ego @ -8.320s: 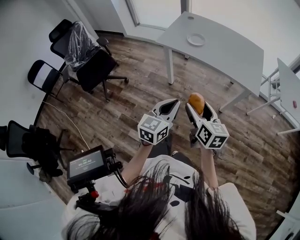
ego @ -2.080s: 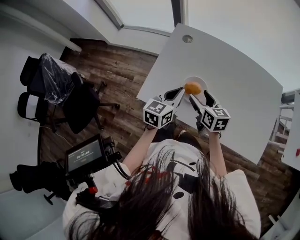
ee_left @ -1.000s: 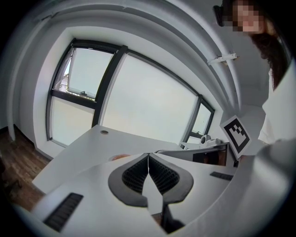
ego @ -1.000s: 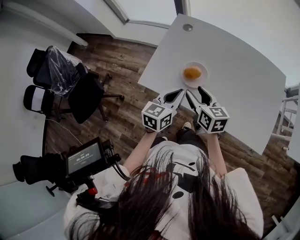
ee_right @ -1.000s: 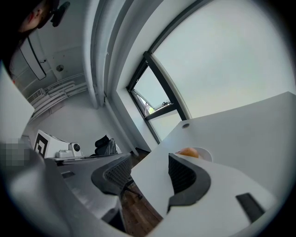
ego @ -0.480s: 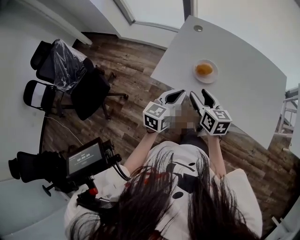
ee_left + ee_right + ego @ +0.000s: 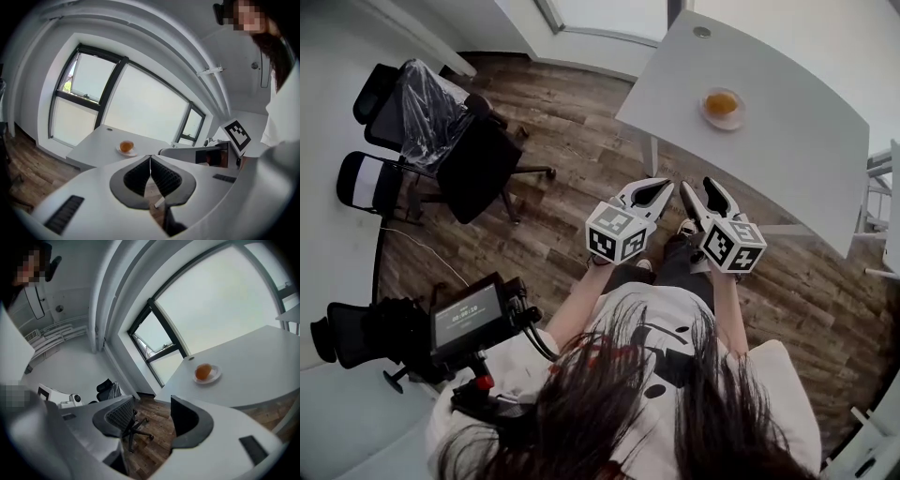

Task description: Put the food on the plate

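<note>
Fingers of L gripper (image 7: 150, 158) clenched & empty, R gripper (image 7: 152, 400) fingers spread w/ nothing btwn, both over wood floor (image 7: 562, 141), food (image 7: 721, 102) sits on plate (image 7: 722, 125) on white worktop (image 7: 787, 141), well apart from both.

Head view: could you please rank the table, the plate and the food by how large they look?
1. the table, by far the largest
2. the plate
3. the food, lying on the plate, the smallest

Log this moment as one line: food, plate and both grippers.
food: on plate | plate: on table | left gripper: shut, empty | right gripper: jaws apart, empty | both: over floor, off table | task: food placed
</note>
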### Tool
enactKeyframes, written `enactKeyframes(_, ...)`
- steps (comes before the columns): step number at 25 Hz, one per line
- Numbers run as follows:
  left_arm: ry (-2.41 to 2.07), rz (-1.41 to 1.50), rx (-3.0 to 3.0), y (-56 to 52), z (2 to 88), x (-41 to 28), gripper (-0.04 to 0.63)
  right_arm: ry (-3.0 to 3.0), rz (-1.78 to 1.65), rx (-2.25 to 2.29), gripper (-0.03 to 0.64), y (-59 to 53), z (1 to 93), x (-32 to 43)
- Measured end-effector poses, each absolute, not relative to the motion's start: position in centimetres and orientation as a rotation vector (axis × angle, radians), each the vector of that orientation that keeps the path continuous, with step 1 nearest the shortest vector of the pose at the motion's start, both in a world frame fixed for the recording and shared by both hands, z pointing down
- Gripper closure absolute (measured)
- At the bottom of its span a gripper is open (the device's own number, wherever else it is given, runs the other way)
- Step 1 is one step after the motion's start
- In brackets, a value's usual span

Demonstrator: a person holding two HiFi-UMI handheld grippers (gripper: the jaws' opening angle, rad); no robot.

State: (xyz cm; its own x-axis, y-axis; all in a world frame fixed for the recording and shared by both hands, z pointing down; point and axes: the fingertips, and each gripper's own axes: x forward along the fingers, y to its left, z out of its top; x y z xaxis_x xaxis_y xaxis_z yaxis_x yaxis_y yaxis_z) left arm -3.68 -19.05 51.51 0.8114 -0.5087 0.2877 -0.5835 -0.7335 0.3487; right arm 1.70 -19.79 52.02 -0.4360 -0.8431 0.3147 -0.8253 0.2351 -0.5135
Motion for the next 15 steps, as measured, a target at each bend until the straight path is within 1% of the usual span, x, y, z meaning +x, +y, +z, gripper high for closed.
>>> enactKeyframes(7,-0.767,0.219,2.517,-13.8,52.5,-5.3,0.589,2.407,-1.040,-1.727,0.356,-13.4,52.4,0.5)
enactKeyframes(15,-0.723,0.188,2.521,-10.3,51.9,-3.8,0.589,2.400,-1.025,-1.780,0.356,-8.9,51.8,1.5)
